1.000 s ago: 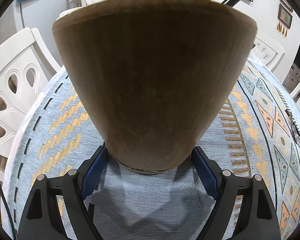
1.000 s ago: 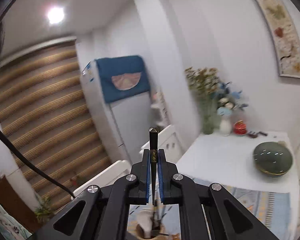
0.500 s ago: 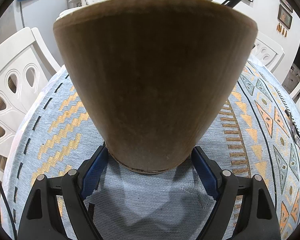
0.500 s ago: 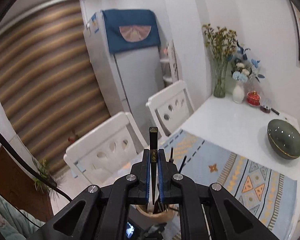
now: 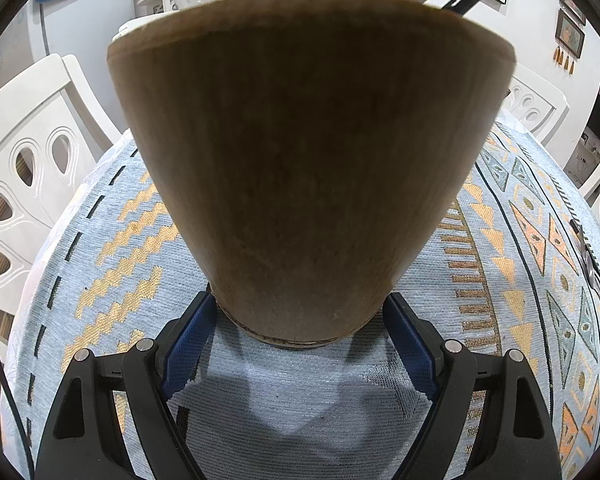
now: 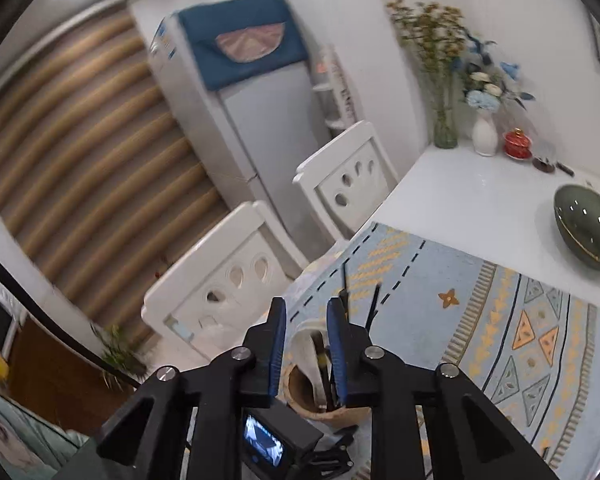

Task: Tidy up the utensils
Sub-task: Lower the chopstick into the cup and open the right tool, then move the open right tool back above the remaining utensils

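Right wrist view shows our right gripper parted and empty above the tall brown wooden utensil holder that our left gripper apparently clamps near its base; slackening could topple it.

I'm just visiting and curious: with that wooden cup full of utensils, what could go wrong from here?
The right gripper hangs open directly over the wooden cup; pulling away carelessly could snag the upright chopsticks. The left gripper brackets only the cup's narrow base, so a nudge might tip it.

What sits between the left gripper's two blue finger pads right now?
The base of the wooden utensil holder, standing on the patterned tablecloth, between the left gripper pads, seen in the left wrist view.
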`<state>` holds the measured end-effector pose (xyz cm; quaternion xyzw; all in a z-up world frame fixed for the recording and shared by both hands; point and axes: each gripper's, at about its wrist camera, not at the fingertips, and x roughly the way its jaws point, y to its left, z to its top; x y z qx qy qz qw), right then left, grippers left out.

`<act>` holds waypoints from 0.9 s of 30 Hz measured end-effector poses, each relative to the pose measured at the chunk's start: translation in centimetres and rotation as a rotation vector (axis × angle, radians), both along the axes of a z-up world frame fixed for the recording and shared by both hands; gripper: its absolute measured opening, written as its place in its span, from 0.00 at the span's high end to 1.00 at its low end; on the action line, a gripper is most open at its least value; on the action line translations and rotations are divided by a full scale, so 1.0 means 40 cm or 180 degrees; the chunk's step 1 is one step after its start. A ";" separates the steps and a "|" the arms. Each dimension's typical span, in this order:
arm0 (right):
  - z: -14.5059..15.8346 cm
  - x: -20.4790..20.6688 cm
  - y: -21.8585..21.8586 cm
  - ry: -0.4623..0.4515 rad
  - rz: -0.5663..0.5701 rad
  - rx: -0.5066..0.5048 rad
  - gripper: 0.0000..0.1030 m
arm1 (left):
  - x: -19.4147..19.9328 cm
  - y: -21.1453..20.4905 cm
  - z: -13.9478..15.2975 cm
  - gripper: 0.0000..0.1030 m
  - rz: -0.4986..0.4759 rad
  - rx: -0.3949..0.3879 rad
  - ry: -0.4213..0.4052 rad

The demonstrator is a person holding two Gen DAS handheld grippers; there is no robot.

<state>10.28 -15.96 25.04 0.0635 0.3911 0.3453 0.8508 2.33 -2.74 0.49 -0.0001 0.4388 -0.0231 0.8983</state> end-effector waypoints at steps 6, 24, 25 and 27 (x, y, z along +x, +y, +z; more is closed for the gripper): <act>0.047 0.001 -0.113 -0.0130 -0.0403 0.0198 0.77 | -0.001 0.000 0.001 0.18 0.0000 0.0002 -0.0002; -0.335 -0.117 -0.331 0.0778 -0.1712 -0.0856 0.61 | 0.006 -0.014 -0.001 0.18 0.0000 0.0050 0.0011; -0.379 -0.122 -0.328 0.0869 -0.1737 -0.0920 0.61 | 0.006 -0.014 -0.001 0.18 0.0000 0.0051 0.0011; -0.450 -0.132 -0.323 0.1016 -0.1771 -0.1010 0.62 | 0.008 -0.016 -0.001 0.18 -0.0001 0.0052 0.0011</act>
